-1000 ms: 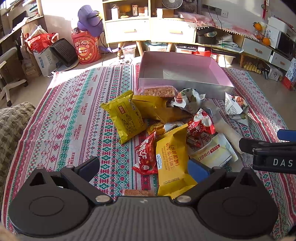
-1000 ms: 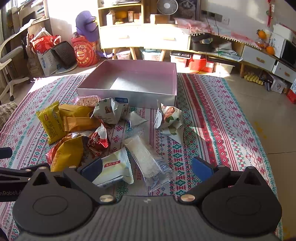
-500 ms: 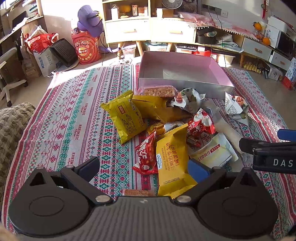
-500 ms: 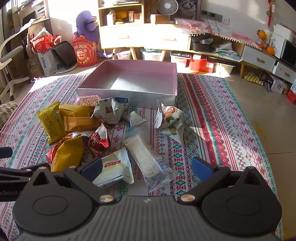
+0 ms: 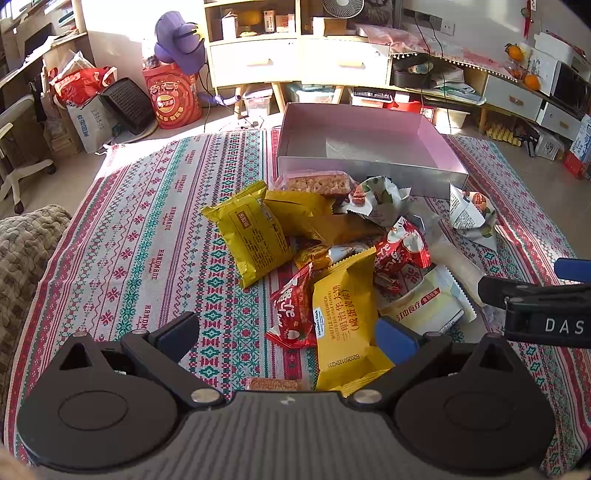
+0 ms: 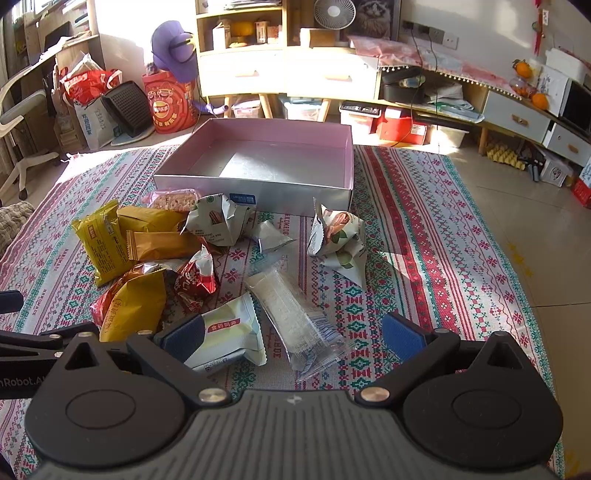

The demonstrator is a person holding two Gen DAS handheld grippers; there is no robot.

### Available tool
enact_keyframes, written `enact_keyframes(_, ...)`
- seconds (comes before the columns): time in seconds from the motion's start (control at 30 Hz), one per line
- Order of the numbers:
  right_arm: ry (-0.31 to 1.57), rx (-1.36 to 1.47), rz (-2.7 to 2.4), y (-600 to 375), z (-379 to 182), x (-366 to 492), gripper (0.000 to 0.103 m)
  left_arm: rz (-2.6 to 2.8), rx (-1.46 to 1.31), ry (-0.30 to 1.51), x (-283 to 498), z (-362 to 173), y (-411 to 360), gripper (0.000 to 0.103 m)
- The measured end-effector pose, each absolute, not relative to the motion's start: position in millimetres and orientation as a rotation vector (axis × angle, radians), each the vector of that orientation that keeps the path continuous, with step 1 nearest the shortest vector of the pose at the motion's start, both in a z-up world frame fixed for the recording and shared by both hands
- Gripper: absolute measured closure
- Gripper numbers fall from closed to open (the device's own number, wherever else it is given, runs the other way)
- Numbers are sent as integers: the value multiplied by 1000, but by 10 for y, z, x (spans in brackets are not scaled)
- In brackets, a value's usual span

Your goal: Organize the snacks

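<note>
Setting: a lived-in home room. Evidence: wooden shelf unit with drawers (image 6: 258, 70) at 12 o'clock, desk fan (image 6: 334, 14) on top, low cabinet (image 6: 517, 114) with oranges (image 6: 539, 99) at 2 o'clock, office chair (image 6: 18, 129) at 10 o'clock, tiled floor (image 6: 535, 229).
</note>
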State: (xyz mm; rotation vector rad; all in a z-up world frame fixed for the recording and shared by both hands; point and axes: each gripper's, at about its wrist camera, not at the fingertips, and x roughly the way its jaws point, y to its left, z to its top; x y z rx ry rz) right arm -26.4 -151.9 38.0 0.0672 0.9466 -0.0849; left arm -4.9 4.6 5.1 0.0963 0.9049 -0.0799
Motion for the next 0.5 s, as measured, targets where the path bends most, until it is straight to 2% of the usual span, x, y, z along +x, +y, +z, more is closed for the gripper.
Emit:
enact_keyframes(0.27,927,37,-73,-1549,477,-251,0,-106,165,906,1,76,54,0)
enact_keyframes(0.5,1022,79,4,-1690,453,-124,0,-214,138,990,106,24,162,0)
